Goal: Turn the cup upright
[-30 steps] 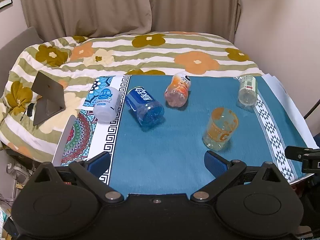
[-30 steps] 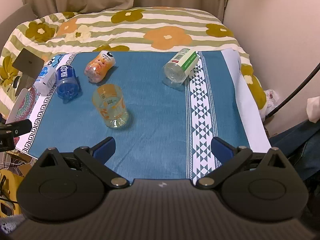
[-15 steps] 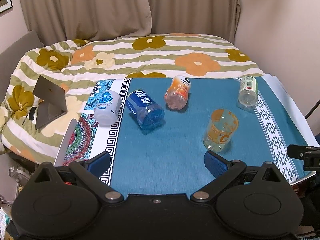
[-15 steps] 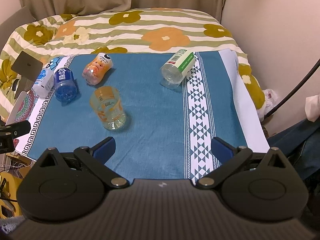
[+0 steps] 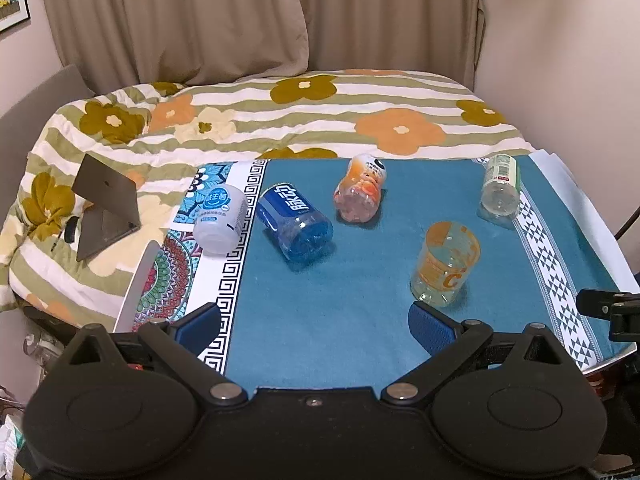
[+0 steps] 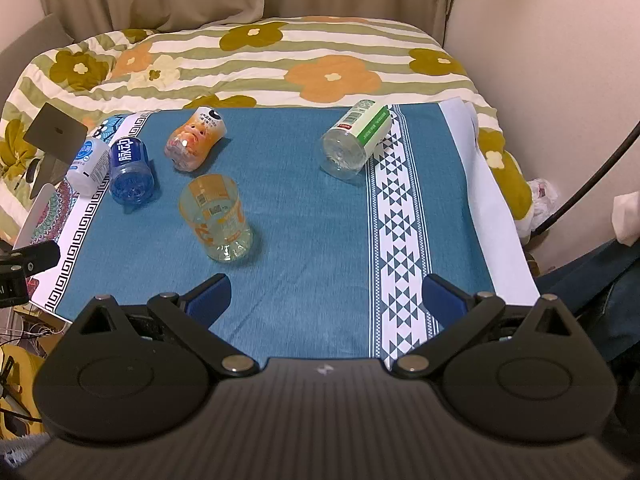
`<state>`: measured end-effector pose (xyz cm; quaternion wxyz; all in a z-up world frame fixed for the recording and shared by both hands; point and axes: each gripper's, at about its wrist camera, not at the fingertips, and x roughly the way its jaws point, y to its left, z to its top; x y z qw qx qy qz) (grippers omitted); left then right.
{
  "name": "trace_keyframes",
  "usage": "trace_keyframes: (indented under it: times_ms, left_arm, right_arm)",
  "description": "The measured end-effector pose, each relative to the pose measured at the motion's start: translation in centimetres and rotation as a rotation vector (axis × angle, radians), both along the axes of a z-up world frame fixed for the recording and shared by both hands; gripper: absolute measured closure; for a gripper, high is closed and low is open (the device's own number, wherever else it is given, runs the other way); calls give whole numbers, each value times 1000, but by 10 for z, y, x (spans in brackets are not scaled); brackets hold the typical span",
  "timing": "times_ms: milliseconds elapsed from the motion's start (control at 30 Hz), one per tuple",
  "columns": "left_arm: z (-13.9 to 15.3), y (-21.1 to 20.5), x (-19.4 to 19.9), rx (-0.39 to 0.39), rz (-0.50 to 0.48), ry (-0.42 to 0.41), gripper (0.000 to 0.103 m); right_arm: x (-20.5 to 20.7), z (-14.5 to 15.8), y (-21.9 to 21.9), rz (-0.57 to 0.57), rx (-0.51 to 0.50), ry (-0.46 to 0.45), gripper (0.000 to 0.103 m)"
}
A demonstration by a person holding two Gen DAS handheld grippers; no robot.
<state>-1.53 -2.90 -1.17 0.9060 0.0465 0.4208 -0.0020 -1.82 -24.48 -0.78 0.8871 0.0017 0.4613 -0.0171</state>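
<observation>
Both the left gripper (image 5: 314,326) and the right gripper (image 6: 326,294) are held spread and empty at the near edge of the teal cloth (image 6: 304,216), presumably kept back. The clear orange-printed plastic cup (image 6: 216,216) stands mouth-up just beyond them, apparently already righted. Behind the cup, a blue-labelled bottle (image 6: 131,170), an orange bottle (image 6: 195,140) and a green-labelled clear bottle (image 6: 356,138) are left lying on their sides.

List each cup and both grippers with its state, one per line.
orange-print clear cup: standing upright, mouth up, empty
green-label cup: on its side
peach cup: on its side
blue cup: on its side
white cup: on its side, on the patterned border
left gripper: open, empty
right gripper: open, empty
</observation>
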Motion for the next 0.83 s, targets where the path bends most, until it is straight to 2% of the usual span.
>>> trace_keyframes:
  times_ms: [267, 533, 833]
  left_arm:
    - [0, -1, 1, 1, 2, 4, 1]
    - [1, 1, 4, -29, 24, 1, 1]
    - [1, 1, 7, -6, 60, -15, 0]
  right_arm:
    - [0, 0, 0, 0, 2, 0, 0]
    - [1, 0, -1, 4, 3, 0, 0]
    - [14, -2, 9, 54, 17, 7, 0]
